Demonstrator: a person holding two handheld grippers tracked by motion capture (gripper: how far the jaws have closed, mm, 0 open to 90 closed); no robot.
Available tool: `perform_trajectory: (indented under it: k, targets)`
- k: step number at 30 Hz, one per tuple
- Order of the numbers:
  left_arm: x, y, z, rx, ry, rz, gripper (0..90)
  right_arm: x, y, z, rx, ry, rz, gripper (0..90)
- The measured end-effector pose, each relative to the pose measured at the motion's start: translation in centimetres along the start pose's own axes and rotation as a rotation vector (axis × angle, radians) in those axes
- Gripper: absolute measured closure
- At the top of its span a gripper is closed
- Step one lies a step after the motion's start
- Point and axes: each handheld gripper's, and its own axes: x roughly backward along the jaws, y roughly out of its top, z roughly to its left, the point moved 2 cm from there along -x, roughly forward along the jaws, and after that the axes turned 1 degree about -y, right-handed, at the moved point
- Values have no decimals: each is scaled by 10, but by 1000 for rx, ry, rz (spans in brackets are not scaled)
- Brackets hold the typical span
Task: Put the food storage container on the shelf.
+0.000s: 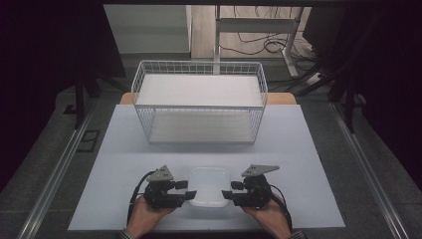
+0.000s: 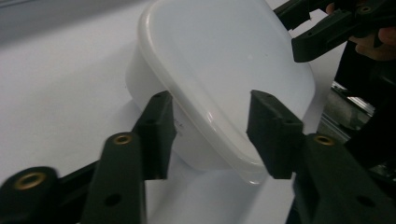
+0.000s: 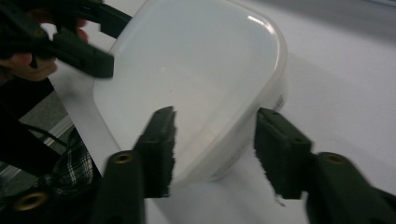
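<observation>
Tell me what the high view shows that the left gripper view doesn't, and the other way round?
High view: the white wire rack and the floor cables behind it. Left gripper view: the left gripper up close, its black pads straddling the container's edge. Both: the white lidded container, the pale table and the right gripper.

Container (image 2: 219, 70) far rim cropped.

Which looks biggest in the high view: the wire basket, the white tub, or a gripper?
1. wire basket, by far the biggest.
2. white tub.
3. left gripper and right gripper: they look about alike, each a bit smaller than the tub.
</observation>
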Motion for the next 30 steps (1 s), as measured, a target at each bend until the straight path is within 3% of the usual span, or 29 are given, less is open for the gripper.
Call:
perform_trajectory:
  k: [2, 3, 5, 8, 10, 11, 12, 13, 19, 30]
  targets:
    - [1, 0, 0, 19, 1, -7, 590, 1, 0, 0, -14, 0, -1, 572]
    - [4, 0, 2, 41, 3, -22, 617, 3, 0, -1, -51, 2, -19, 624]
    - [5, 0, 3, 61, 4, -40, 658, 5, 1, -3, -80, 11, -37, 671]
    - [5, 0, 4, 76, 4, -51, 687, 6, 1, -3, -91, 11, -39, 687]
    - [8, 1, 6, 89, 29, -82, 757, 8, 1, -3, -107, 10, -61, 779]
    - [8, 1, 5, 63, 51, -80, 785, 8, 1, -3, -88, -10, -65, 788]
    - [8, 1, 5, 63, 51, -80, 789, 7, 1, -1, -64, -35, -60, 790]
    - [7, 1, 6, 82, 52, -88, 789, 6, 2, -1, -64, -42, -71, 789]
    - [5, 6, 7, 69, 79, -102, 791, 5, 7, -3, -42, -74, -89, 790]
    - [17, 30, 17, 47, 131, -152, 792, 1, 38, -9, 3, -97, -136, 784]
